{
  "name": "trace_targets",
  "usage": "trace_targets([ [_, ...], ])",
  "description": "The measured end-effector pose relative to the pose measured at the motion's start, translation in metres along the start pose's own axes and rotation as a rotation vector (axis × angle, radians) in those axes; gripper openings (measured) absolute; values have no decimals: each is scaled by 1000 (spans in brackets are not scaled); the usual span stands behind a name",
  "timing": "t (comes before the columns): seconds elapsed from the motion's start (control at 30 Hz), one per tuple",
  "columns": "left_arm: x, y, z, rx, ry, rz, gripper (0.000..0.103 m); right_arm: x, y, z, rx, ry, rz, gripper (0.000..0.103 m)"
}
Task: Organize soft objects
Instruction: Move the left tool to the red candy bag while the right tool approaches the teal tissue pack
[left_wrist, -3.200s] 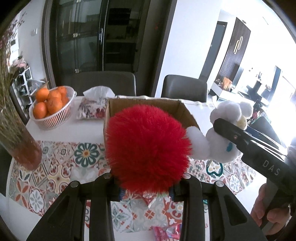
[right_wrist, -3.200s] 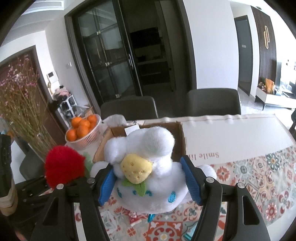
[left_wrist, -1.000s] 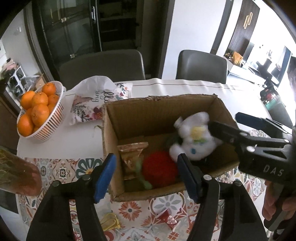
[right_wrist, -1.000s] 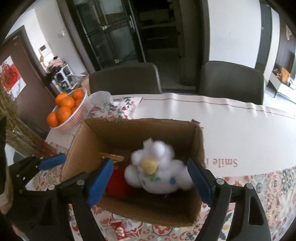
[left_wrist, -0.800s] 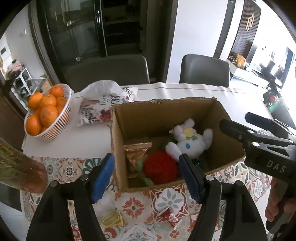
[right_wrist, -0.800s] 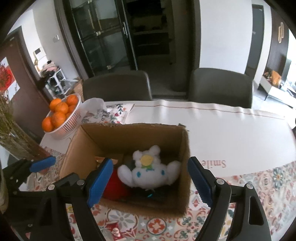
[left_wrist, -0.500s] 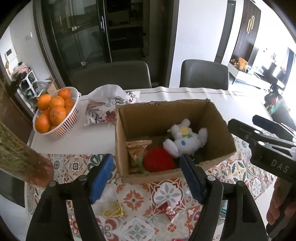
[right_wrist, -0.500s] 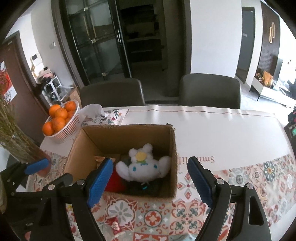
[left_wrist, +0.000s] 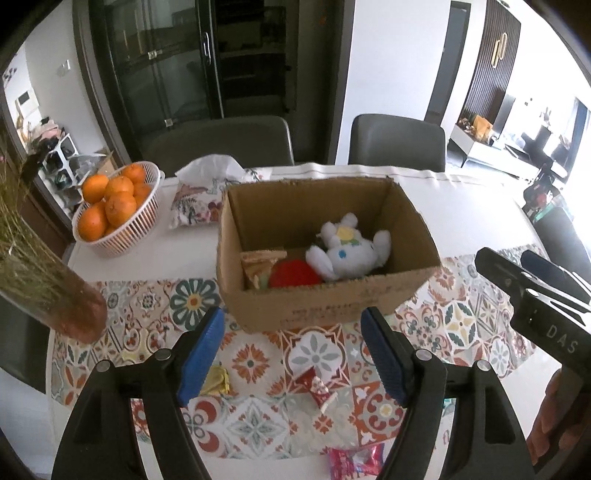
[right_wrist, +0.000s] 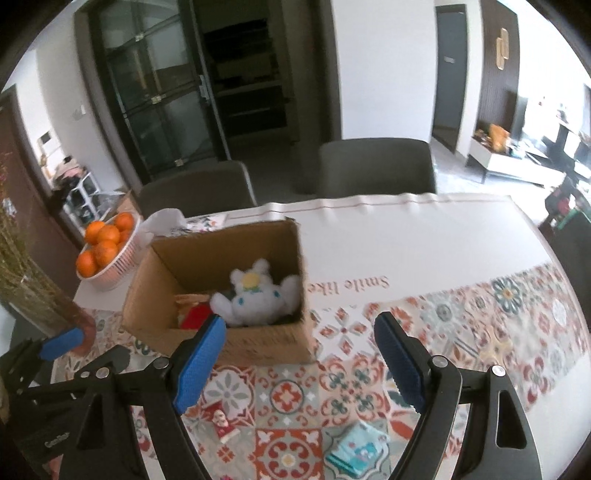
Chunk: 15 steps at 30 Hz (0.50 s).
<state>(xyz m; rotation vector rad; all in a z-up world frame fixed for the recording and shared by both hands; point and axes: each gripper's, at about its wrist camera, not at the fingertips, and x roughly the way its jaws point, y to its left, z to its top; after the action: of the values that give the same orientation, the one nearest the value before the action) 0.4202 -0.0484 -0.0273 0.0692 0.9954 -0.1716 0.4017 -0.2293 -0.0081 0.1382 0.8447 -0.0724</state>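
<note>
The white plush toy (left_wrist: 349, 253) lies inside the cardboard box (left_wrist: 325, 306), in the middle of the left wrist picture. The red fluffy ball (left_wrist: 293, 274) sits just beside it, touching its left side. Both look very light and squishy. They would bend and squash when pinched, and they would not break. I think the best spot to take hold of the white toy is its round, fat belly, and the ball can be pinched anywhere across its middle.

The left hand-held gripper (left_wrist: 291, 349) is at the bottom of its picture. Its blue pads are spread wide apart and its jaws have just been opening. Nothing is between them, only the flowery cloth on the counter (left_wrist: 369, 170) below.

The right hand-held gripper (right_wrist: 301, 356) is at the bottom of its own picture. Its pads are spread wide too, and it holds nothing and touches nothing. The box is up and to the left of it
</note>
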Motion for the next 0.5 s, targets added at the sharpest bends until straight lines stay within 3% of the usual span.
trace_targets([
  [0.5, 32, -11, -44, -81, 122, 17, 76, 13, -41, -62, 196, 99, -145, 84],
])
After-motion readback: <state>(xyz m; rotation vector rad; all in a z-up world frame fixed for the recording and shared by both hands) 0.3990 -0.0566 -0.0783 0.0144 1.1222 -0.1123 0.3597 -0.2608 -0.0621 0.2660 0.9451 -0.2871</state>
